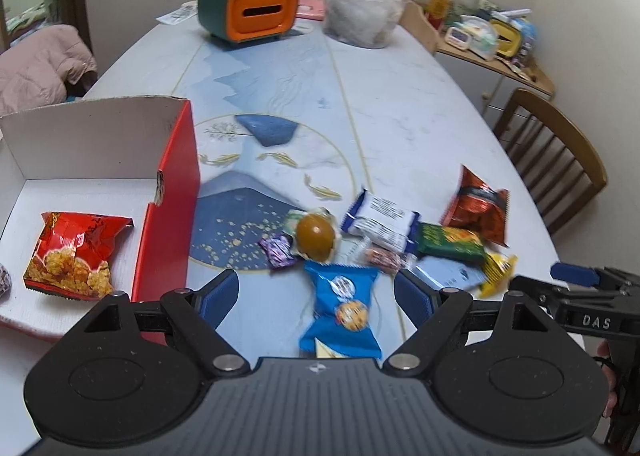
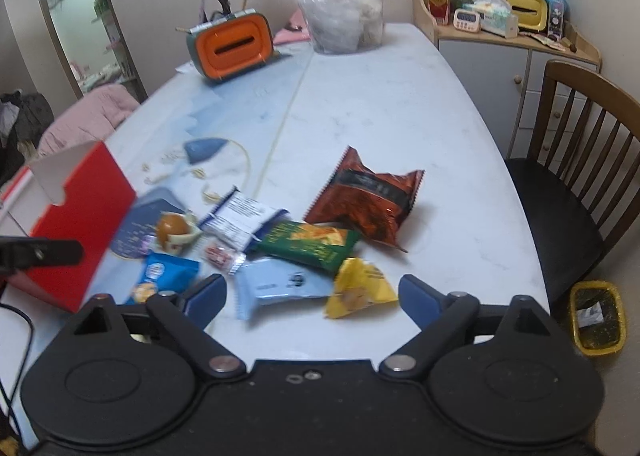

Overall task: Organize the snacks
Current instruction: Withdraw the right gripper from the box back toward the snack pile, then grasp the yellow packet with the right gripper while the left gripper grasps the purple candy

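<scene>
A red cardboard box (image 1: 172,191) stands open at the left and holds a red snack bag (image 1: 72,252). Several snacks lie in a pile on the table. My left gripper (image 1: 316,292) is open, its fingers either side of a blue cookie packet (image 1: 344,304), with nothing gripped. My right gripper (image 2: 312,296) is open and empty above a light blue packet (image 2: 280,284) and a yellow packet (image 2: 360,288). Nearby lie a green packet (image 2: 312,244), a white-and-blue packet (image 2: 244,219), a dark orange bag (image 2: 368,199) and a packaged brown egg (image 2: 174,230). The box also shows in the right wrist view (image 2: 80,223).
An orange tissue box with pens (image 1: 252,11) and a clear plastic bag (image 1: 360,7) stand at the table's far end. A wooden chair (image 2: 572,175) is at the right, a yellow bin (image 2: 596,316) on the floor beside it. A cluttered cabinet (image 2: 504,27) stands behind.
</scene>
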A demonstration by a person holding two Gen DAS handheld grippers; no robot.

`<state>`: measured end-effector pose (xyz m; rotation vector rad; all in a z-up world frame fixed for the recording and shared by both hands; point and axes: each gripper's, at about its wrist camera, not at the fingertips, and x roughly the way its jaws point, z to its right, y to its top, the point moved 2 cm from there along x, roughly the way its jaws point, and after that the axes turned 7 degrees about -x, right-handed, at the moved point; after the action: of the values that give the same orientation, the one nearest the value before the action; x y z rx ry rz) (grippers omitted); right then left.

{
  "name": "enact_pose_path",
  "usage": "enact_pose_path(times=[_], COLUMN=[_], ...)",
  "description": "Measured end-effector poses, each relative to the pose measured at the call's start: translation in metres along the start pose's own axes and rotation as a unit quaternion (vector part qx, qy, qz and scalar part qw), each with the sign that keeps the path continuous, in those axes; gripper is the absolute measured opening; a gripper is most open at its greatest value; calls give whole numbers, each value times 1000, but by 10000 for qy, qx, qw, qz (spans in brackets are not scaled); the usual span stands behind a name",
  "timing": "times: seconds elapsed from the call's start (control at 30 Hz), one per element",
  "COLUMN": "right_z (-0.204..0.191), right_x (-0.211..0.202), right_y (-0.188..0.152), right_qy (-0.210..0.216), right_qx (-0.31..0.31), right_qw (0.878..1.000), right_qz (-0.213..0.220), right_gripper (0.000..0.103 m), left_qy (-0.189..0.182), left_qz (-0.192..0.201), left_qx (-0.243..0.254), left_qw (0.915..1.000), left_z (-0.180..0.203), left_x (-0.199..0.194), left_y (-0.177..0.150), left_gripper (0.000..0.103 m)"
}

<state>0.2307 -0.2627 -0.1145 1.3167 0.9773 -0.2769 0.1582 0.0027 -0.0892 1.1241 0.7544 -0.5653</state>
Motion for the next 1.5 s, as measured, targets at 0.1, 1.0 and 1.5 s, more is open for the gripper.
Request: enact_pose_path(times=[0.1, 1.0, 1.5], right_z=[10, 36, 29], right_x=[15, 55, 67], right_y=[1, 0, 1], right_qy=[21, 341, 15], right_qx=[24, -133, -397], right_qw=[9999, 9974, 9967], right_qz=[-132, -624, -704], right_gripper=[86, 57, 48], left_qy=[115, 980, 786], left_qz=[-16, -681, -772], left_qx=[-34, -383, -280], left_qw=[9999, 9921, 9935], left_z=[-1, -19, -18], left_x=[13, 100, 118], left_y=[9, 22, 21], left_gripper=[85, 61, 30])
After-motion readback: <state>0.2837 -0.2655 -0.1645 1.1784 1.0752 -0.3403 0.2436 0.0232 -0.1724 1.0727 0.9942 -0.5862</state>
